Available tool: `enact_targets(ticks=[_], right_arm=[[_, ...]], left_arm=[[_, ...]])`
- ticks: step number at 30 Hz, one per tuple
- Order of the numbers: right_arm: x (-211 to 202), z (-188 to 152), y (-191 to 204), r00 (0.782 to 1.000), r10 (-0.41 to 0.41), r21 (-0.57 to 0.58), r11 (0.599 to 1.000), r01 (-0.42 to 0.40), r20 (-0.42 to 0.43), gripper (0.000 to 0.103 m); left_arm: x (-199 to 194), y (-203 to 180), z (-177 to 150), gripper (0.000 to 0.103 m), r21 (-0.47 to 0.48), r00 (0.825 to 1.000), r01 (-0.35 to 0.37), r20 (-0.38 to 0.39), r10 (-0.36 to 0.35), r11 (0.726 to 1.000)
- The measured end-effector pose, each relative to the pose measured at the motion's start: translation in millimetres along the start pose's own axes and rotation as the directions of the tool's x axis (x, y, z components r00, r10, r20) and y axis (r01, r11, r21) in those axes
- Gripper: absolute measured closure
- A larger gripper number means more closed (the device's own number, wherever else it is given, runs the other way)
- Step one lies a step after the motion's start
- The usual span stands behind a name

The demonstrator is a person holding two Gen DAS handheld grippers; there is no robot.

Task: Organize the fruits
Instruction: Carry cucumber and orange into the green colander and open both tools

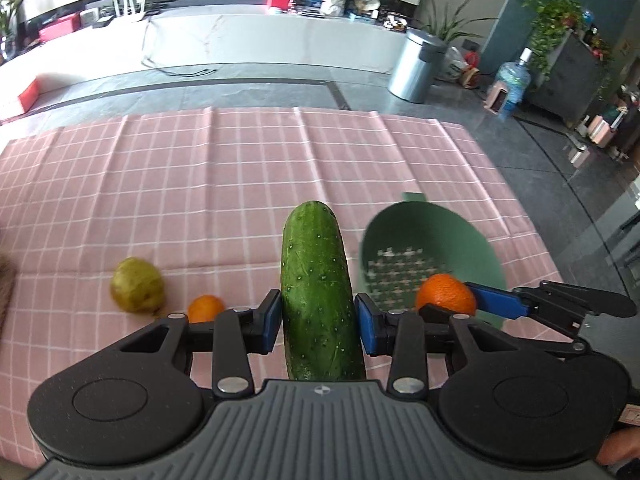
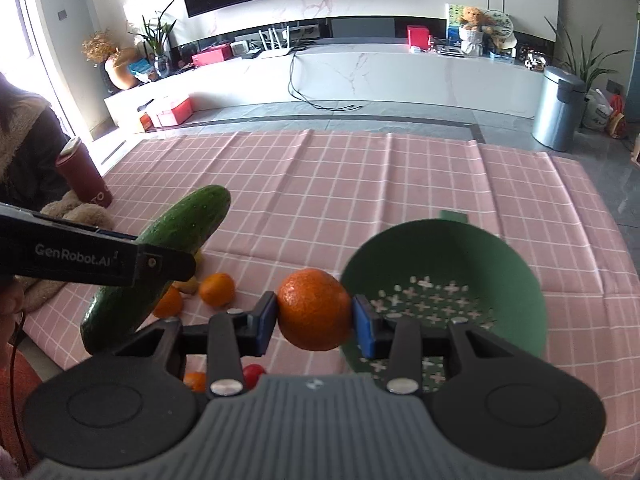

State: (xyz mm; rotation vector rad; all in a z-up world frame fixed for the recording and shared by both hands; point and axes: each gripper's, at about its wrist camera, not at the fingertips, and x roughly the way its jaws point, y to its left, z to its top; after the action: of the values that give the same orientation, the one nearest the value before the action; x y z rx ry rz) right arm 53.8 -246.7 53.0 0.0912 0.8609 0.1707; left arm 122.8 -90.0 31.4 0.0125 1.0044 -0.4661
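Fruits are split between two grips and the cloth. In the left wrist view, the left gripper (image 1: 317,322) has its blue pads clamped on a cucumber (image 1: 318,292), which stands up the centre of the frame, its tip pointing away over the pink checked tablecloth (image 1: 240,168). Lower left, a yellow-green pear (image 1: 137,285) lies on the cloth, and just right of it a small orange (image 1: 205,308) peeks over the gripper linkage. To the right sits the green colander (image 1: 436,240), tilted with its perforated bottom showing. In front of it, the right gripper (image 1: 448,300) reaches in from the right edge, holding a big orange (image 1: 446,295).

Over to the right wrist view: the right gripper (image 2: 314,316) is shut tight on that big orange (image 2: 313,309), dead centre, just left of the green colander's (image 2: 516,280) rim. The colander fills the lower right, with nothing in its bowl. On the left, the left gripper (image 2: 160,256) comes in from the edge, gripping the cucumber (image 2: 160,256), slanted from lower left to upper right. Below it, small oranges (image 2: 217,289) lie on the cloth, and a red fruit (image 2: 253,374) shows at the bottom behind the linkage. A maroon cup (image 2: 82,178) stands at the far left.
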Motion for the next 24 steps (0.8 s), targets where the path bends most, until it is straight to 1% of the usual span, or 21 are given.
enact_targets(ticks=[2,5,11,14,19,24], right_arm=[[-2,2,-15,1.000,-0.027,-0.006,1.000,0.027,-0.010,0.065],[1,3,-35,0.997,-0.069,-0.038,0.997,0.068,-0.036,0.065],[29,4,-66,0.987,-0.085,-0.088,0.993,0.074,-0.133,0.065],[46,3,-78,0.979,-0.088,-0.105,0.992,0.070,-0.183,0.065],[74,-2,-87,0.963,-0.081,-0.127,0.991,0.049,-0.258,0.066],[102,-8,-98,0.944,-0.079,-0.131,0.991,0.039,-0.321,0.065]], left_arm=[[10,-18,9,0.059,0.026,0.999,0.039,-0.010,-0.039,0.999],[35,-40,21,0.059,0.060,0.995,0.092,-0.051,-0.089,0.994],[80,-65,33,0.059,0.091,0.980,0.148,-0.150,-0.133,0.985],[98,-70,34,0.060,0.107,0.973,0.148,-0.196,-0.125,0.983],[122,-72,34,0.060,0.113,0.960,0.147,-0.255,-0.114,0.983],[148,-72,31,0.060,0.134,0.949,0.105,-0.309,-0.059,0.985]])
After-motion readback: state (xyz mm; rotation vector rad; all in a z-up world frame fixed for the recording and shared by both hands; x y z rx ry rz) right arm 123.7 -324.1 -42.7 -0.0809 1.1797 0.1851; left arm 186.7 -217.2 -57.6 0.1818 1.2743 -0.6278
